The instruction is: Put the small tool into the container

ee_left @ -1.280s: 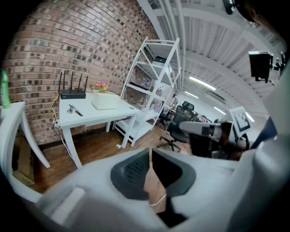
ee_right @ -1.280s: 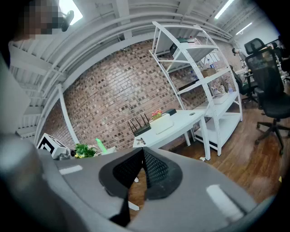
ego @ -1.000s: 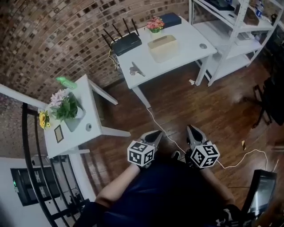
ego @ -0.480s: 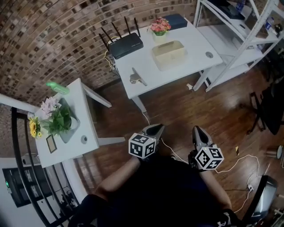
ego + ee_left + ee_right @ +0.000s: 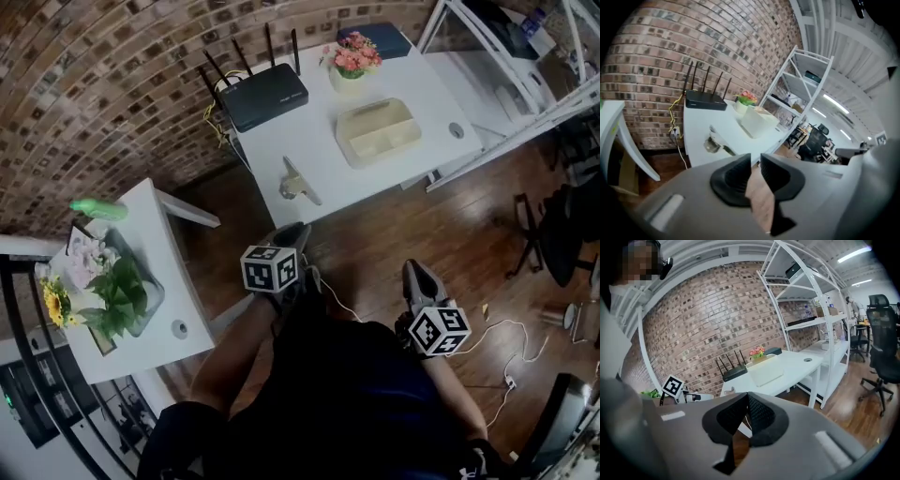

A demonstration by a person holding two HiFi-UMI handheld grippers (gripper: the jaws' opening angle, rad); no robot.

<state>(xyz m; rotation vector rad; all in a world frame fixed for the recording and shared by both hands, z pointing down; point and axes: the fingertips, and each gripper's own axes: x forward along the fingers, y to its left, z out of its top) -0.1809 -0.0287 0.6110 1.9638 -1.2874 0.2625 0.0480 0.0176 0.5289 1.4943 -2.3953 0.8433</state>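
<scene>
Container first: the beige container [image 5: 389,141] sits on the white table [image 5: 281,141], right of centre, upright, with its open top facing up. I see a divider across it and only bare beige floor inside, nothing else that I can make out. Behind it stands a small pot [image 5: 347,79] with pink flowers [image 5: 355,53]. A black router [image 5: 265,94] sits at the table's back left with its antennas up. On the separate side table [image 5: 164,253] at the left, a grey planter [image 5: 151,292] holds green leaves with yellow and pale blooms, and a green bottle [image 5: 98,208] lies near that table's far end.

The small tool [image 5: 300,183] lies flat on the white table near its front left edge, in front of the router and well apart from the container, to its left. It has a dull grey metal lump at one end and a thin pale handle angling toward the table edge. It is too small for me to name its type.

The left gripper [image 5: 292,231] hangs just short of the table's front edge, near the tool but not touching it. Its jaws have just been opening and now stand a narrow gap apart with nothing between them. The right gripper [image 5: 409,266] is over the wood floor, well back from the table, with its jaw tips together and nothing in them.
</scene>
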